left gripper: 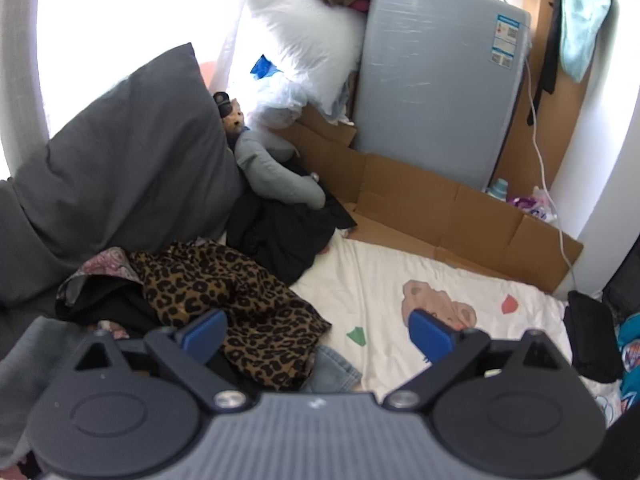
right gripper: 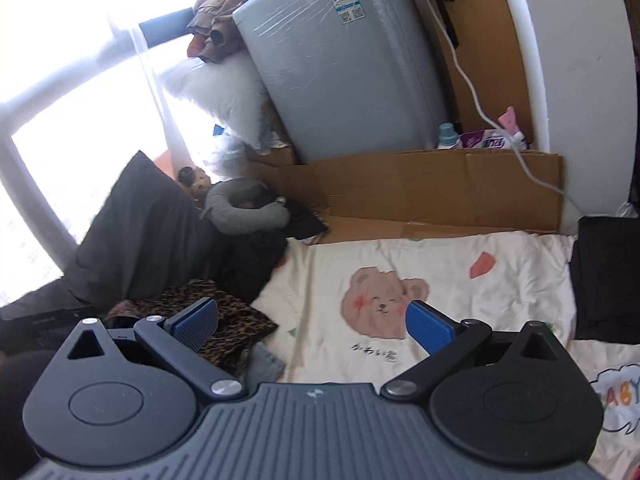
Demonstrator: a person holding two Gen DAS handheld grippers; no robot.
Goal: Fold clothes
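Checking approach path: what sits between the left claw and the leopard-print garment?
Nothing. In the left wrist view the open left claw hangs right over the leopard-print garment, whose edge runs between the fingertips; denim peeks out beneath it.

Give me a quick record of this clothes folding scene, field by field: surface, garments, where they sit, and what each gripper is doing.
surface: cream bear-print sheet, bare in the middle
garments in pile: leopard-print garment on top, black clothing behind it, a bit of denim poking out beneath
pile location: left side of the sheet, against the dark grey pillow
other clothing: folded black item at the sheet's right edge
left gripper: open, holding nothing, above the leopard-print garment's edge
right gripper: open, holding nothing, above the sheet
folding: not yet started on the pile
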